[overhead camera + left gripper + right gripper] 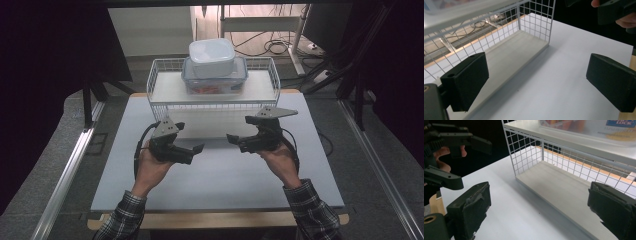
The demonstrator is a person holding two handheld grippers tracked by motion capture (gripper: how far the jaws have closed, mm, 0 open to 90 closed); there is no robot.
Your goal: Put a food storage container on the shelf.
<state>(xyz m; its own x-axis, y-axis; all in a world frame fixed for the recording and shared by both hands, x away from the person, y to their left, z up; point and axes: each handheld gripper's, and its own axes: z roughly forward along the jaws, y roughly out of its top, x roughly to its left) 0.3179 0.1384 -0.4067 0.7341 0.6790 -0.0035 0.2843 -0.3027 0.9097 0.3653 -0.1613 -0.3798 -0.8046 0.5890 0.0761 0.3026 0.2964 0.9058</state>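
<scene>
surface: white table top [220, 175] on a wooden board, bare in front of the rack
room: dim; dark panels at both sides, metal rails along the floor, cables and a table frame behind
rack: white wire shelf rack [161, 82] at the far edge of the table, two levels, lower board bare
boxes: clear lidded box [216, 84] with orange contents on the top level, white lidded box [212, 57] stacked on it
left gripper: [199, 148] in the left hand [150, 167], jaws wide apart, nothing between them, tips pointing toward the middle of the table
right gripper: [232, 139] in the right hand [277, 155], jaws wide apart, nothing between them, tips facing the left one
relation: both grippers low over the table just in front of the rack, well below the boxes and apart from them; lower shelf ahead of each pair of jaws
hidden: clear box contents too blurred to name; its label cut off at the top of the right gripper view; rear of the rack behind the boxes
</scene>
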